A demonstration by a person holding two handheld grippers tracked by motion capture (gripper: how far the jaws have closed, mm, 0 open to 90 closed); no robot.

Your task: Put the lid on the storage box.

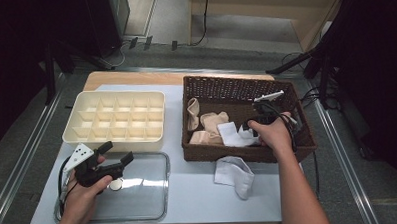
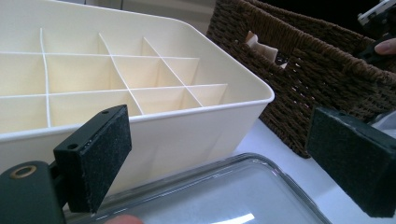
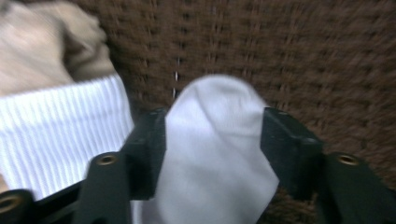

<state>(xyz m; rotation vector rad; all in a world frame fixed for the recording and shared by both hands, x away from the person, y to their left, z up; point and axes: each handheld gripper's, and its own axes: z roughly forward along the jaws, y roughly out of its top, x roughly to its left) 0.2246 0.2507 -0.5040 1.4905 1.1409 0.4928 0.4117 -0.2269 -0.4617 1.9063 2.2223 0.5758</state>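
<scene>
On the bench (image 1: 189, 192), the cream divided organiser tray (image 1: 114, 120) holds nothing in any compartment, so the sorting seems barely begun: beige and white socks remain in the wicker basket (image 1: 220, 88), one white sock (image 1: 234, 175) outside it. The right gripper (image 3: 212, 154) pinches a white sock (image 3: 215, 158) inside the basket, its long axis running along the jaws, rounded end pointing toward the basket wall; the left gripper (image 2: 219, 158) hangs spread over the clear lid (image 1: 134, 194)

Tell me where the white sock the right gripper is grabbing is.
In the high view, the white sock lies inside the wicker basket, right of the beige socks.
</scene>
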